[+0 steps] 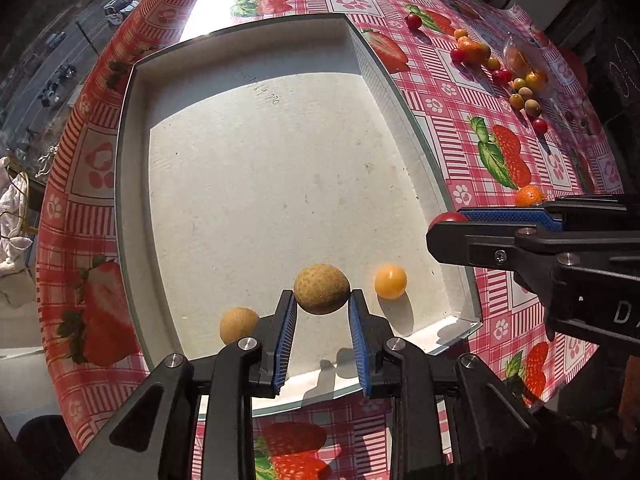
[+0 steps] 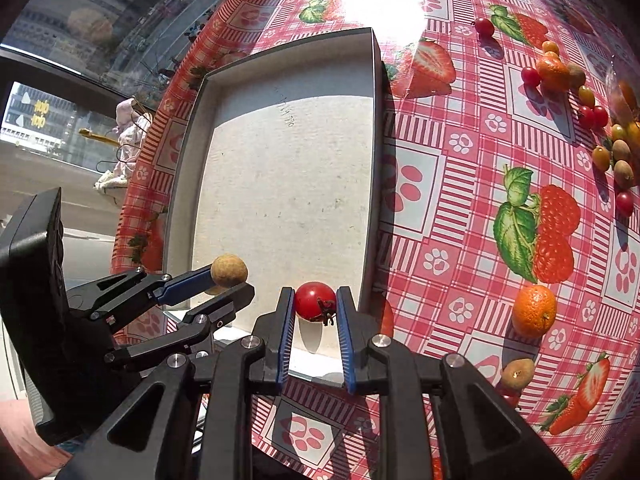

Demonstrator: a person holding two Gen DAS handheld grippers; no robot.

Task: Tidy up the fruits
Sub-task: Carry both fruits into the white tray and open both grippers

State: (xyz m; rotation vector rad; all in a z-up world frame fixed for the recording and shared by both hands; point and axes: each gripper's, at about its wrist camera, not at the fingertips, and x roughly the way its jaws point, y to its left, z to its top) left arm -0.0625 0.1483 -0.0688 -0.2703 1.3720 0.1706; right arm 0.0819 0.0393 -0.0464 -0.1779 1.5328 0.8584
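My left gripper (image 1: pixel 322 300) is shut on a tan longan (image 1: pixel 321 288) and holds it above the near end of the grey cardboard tray (image 1: pixel 256 184). A second longan (image 1: pixel 239 325) and a yellow cherry tomato (image 1: pixel 390 281) lie on the tray floor beside it. My right gripper (image 2: pixel 315 304) is shut on a red cherry tomato (image 2: pixel 315 301) over the tray's near right corner (image 2: pixel 368 296). The left gripper with its longan (image 2: pixel 228 271) shows at the left of the right wrist view. The right gripper (image 1: pixel 448 222) enters the left wrist view from the right.
The tray sits on a red strawberry-print tablecloth (image 2: pixel 460 208). A mandarin (image 2: pixel 534 311) and a longan (image 2: pixel 517 374) lie right of the tray. A pile of several small fruits (image 2: pixel 592 120) and a clear bag (image 1: pixel 520 56) lie at the far right. The table edge runs along the left.
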